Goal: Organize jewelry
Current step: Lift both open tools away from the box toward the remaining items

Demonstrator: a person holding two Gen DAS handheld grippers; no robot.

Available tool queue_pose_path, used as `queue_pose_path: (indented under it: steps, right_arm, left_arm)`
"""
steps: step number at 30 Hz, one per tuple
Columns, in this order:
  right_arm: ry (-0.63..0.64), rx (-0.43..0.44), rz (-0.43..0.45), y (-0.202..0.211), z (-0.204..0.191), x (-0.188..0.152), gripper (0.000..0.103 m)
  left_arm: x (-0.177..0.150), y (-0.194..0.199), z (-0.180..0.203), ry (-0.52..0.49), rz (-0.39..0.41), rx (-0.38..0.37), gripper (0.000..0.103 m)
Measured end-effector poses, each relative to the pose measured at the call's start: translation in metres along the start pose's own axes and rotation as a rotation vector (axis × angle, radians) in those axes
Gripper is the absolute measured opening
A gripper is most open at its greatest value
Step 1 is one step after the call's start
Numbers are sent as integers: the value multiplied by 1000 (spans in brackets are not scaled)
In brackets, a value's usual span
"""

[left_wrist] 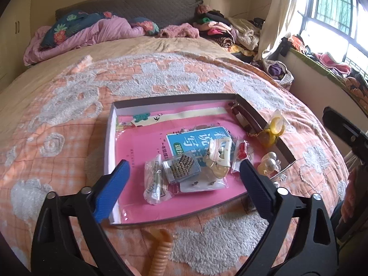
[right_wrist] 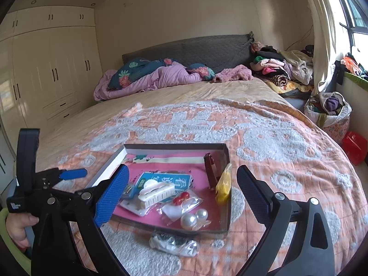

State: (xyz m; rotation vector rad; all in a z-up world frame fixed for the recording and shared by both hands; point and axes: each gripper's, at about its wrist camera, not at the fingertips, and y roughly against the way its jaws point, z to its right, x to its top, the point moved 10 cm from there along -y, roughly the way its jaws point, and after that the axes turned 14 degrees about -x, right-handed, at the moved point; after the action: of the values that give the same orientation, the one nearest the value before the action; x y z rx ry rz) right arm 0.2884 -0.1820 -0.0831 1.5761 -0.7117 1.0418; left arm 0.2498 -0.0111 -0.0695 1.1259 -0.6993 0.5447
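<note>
Both grippers hang wide open and empty: the left gripper and right gripper frame the tray mid-frame, with bagged jewelry heaped at its near end on the bed.

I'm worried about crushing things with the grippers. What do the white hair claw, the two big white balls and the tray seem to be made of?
White hair claw: apparently hard glossy plastic, with moulded teeth. Two big white balls: pearl-like, shiny highlights, probably imitation. Tray: seemingly thin cardboard, with matte folded walls.
</note>
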Motion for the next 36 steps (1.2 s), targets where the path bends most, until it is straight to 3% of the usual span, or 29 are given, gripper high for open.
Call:
queue_pose_path:
  steps: [13, 36]
  right_arm:
    - [7, 25, -58, 14, -9, -31, 94]
    - [35, 42, -222, -4, -34, -91, 94]
  left_arm:
    - [-12, 30, -9, 18, 25, 46, 93]
    - [-75, 38, -34, 59, -80, 130, 93]
